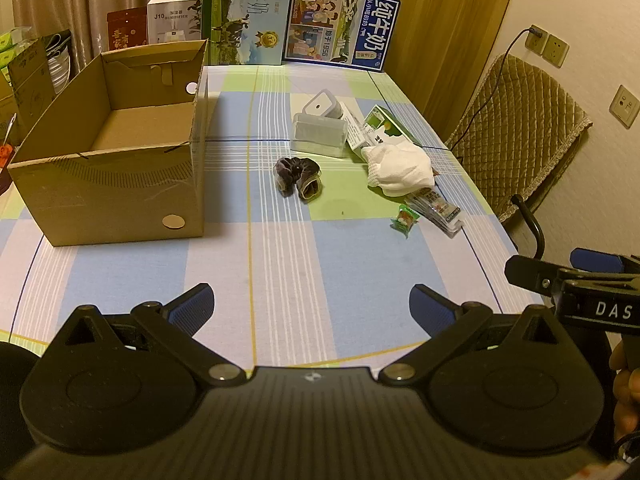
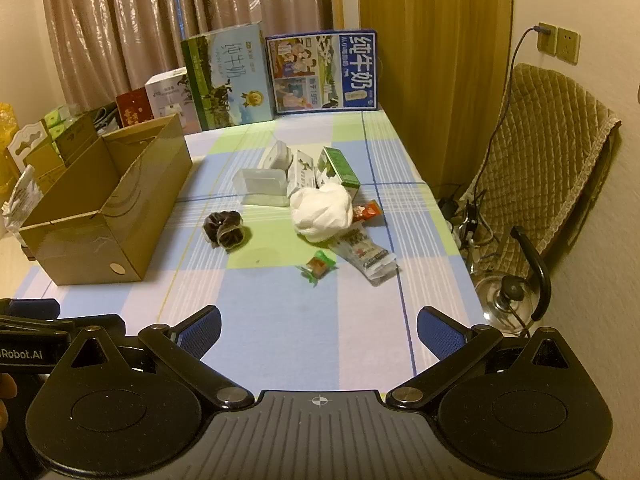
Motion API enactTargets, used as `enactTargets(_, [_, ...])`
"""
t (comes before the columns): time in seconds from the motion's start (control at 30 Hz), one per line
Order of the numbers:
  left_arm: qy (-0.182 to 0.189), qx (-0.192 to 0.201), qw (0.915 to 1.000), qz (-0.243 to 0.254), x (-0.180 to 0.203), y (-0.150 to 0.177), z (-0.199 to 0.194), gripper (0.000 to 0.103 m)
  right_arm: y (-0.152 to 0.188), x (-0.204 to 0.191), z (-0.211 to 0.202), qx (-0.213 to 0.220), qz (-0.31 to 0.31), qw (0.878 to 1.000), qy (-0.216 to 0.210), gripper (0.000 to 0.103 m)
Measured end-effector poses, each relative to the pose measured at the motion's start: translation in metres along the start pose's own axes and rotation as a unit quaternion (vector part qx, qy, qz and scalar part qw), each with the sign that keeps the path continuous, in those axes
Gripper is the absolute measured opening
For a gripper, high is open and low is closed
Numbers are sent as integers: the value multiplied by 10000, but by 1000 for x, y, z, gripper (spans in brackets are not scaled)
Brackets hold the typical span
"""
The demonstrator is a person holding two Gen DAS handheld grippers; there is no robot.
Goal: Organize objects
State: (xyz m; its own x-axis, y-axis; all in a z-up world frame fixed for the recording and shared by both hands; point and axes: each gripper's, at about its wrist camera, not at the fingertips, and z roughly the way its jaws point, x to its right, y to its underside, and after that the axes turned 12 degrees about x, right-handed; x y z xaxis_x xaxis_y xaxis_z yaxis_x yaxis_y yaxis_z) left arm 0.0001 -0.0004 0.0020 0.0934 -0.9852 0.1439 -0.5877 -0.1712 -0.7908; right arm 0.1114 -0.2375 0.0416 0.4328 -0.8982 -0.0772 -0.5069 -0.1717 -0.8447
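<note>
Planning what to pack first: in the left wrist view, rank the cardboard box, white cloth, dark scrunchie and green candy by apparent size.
Largest to smallest:
cardboard box
white cloth
dark scrunchie, though the cloth's lead is modest
green candy

Open cardboard box at table's left, scrunchie right of it, clear container behind scrunchie, cloth bundle further right, wrapped candy before the bundle, milk cartons standing along the far edge.
</note>
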Motion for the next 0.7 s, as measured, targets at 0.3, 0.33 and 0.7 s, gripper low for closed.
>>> enactTargets(0.3, [-8, -18, 10000, -5, 0, 1, 0, 102, 2, 3, 1, -2, 26, 10000, 9, 101])
enactTargets(0.33, [-11, -22, 10000, -7, 0, 1, 0, 102, 3, 3, 1, -4, 26, 10000, 14, 101])
enactTargets(0.7, [-18, -23, 9999, -102, -9, -1, 8, 102, 1, 11, 6, -13, 93, 9999, 68, 101])
